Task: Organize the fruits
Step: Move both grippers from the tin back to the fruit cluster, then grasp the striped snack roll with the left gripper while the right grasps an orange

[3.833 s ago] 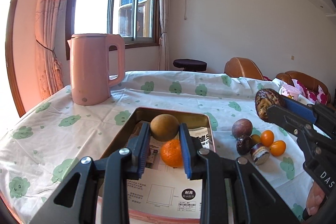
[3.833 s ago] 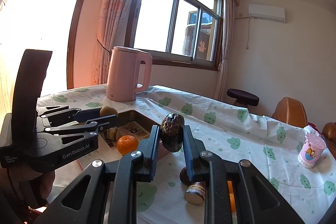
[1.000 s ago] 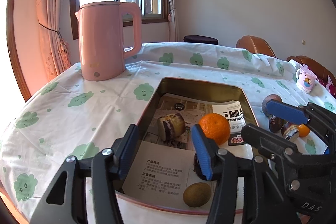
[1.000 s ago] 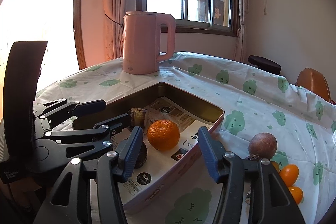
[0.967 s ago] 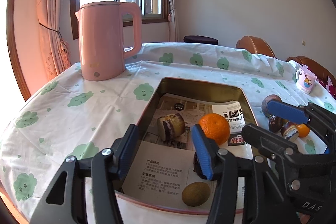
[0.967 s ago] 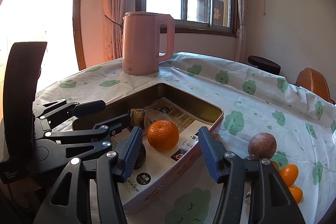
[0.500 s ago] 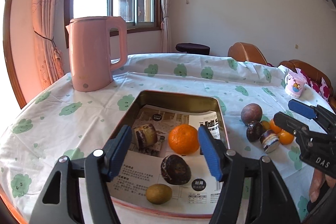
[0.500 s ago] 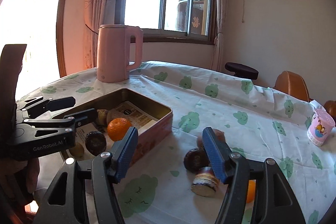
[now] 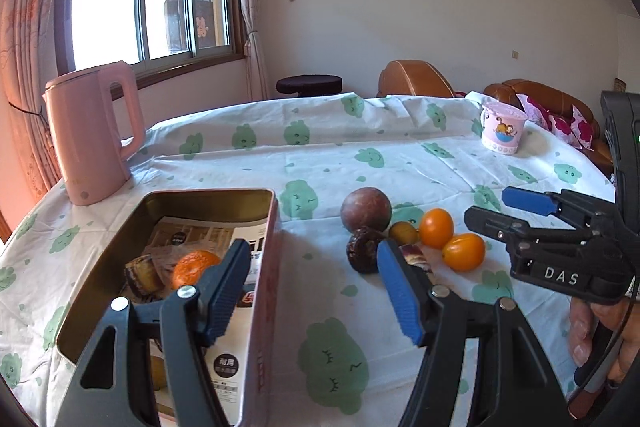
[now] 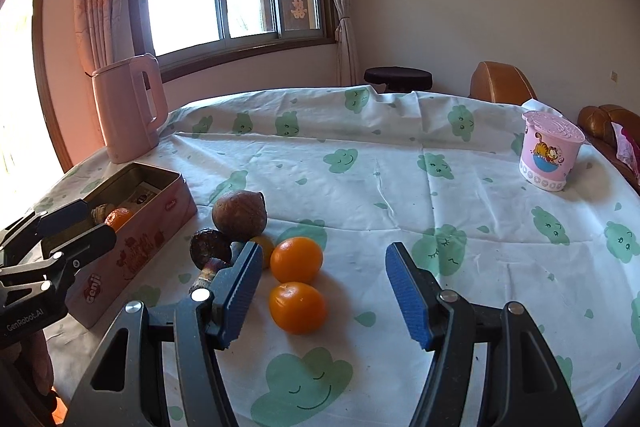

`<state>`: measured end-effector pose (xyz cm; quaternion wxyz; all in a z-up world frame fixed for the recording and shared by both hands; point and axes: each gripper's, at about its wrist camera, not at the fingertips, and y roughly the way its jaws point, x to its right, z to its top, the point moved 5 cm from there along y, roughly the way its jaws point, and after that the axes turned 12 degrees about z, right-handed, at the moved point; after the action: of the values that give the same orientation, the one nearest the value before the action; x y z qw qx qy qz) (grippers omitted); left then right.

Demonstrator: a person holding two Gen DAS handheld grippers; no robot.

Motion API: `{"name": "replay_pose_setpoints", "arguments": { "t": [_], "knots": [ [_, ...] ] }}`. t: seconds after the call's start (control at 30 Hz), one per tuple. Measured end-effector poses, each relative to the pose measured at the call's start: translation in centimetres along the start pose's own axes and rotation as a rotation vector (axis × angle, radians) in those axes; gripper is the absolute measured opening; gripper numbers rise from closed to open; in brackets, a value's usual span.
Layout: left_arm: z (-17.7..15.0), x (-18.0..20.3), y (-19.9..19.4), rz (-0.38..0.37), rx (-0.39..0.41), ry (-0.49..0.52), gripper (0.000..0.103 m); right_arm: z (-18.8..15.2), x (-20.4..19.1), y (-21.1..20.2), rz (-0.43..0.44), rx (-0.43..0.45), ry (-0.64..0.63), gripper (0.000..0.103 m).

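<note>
My left gripper (image 9: 314,283) is open and empty, hanging just right of the pink tin (image 9: 262,307). The tin holds a mandarin (image 9: 196,267) and a small cake (image 9: 140,275) on printed paper. On the cloth ahead lie a round brown fruit (image 9: 366,209), a dark wrinkled fruit (image 9: 362,253) and two small oranges (image 9: 436,227). My right gripper (image 10: 324,283) is open and empty too, with the two oranges (image 10: 298,307) lying just ahead of its left finger. The brown fruit (image 10: 239,214) and the dark fruit (image 10: 210,247) sit beyond them.
A pink kettle (image 10: 130,111) stands at the far left by the window. A pink lidded cup (image 10: 550,155) sits at the far right of the table. The green-patterned white cloth (image 10: 400,187) covers the round table. Brown chairs and a stool stand behind it.
Both grippers dropped the fruit they held earlier into the tin, opened wider, and swung right, away from the tin toward the loose fruit on the cloth.
</note>
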<state>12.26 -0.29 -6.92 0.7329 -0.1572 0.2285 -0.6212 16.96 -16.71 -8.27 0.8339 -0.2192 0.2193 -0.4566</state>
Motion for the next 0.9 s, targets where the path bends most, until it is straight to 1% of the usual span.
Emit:
{"name": "replay_pose_setpoints", "arguments": {
  "t": [0.13, 0.37, 0.47, 0.53, 0.57, 0.67, 0.7, 0.77, 0.9],
  "knots": [
    [0.2, 1.1, 0.9, 0.006, -0.014, 0.017, 0.068, -0.4, 0.0, 0.8, 0.014, -0.051, -0.002, 0.065],
    [0.1, 1.2, 1.9, 0.007, -0.044, 0.017, 0.068, -0.9, -0.1, 2.3, 0.045, -0.128, 0.001, 0.065],
    [0.0, 1.4, 2.2, 0.003, -0.051, 0.015, 0.068, -1.2, -0.2, 3.0, 0.051, -0.169, 0.000, 0.061],
    [0.0, 1.6, 2.1, -0.002, -0.051, 0.016, 0.068, -1.4, -0.1, 3.5, 0.055, -0.196, 0.006, 0.054],
    [0.0, 1.7, 2.1, -0.006, -0.052, 0.019, 0.068, -1.5, -0.1, 3.6, 0.058, -0.204, 0.008, 0.048],
    [0.0, 2.2, 2.2, -0.016, -0.060, 0.031, 0.068, -1.7, -0.2, 3.8, 0.075, -0.216, 0.009, 0.044],
    [0.0, 2.4, 2.2, -0.017, -0.062, 0.038, 0.068, -1.7, -0.2, 3.8, 0.080, -0.218, 0.007, 0.040],
    [0.0, 2.7, 2.3, -0.018, -0.065, 0.047, 0.068, -1.7, -0.3, 3.8, 0.084, -0.220, 0.006, 0.037],
    [0.0, 3.2, 2.3, -0.019, -0.068, 0.062, 0.068, -1.6, -0.1, 3.5, 0.096, -0.201, 0.018, 0.035]
  ]
}}
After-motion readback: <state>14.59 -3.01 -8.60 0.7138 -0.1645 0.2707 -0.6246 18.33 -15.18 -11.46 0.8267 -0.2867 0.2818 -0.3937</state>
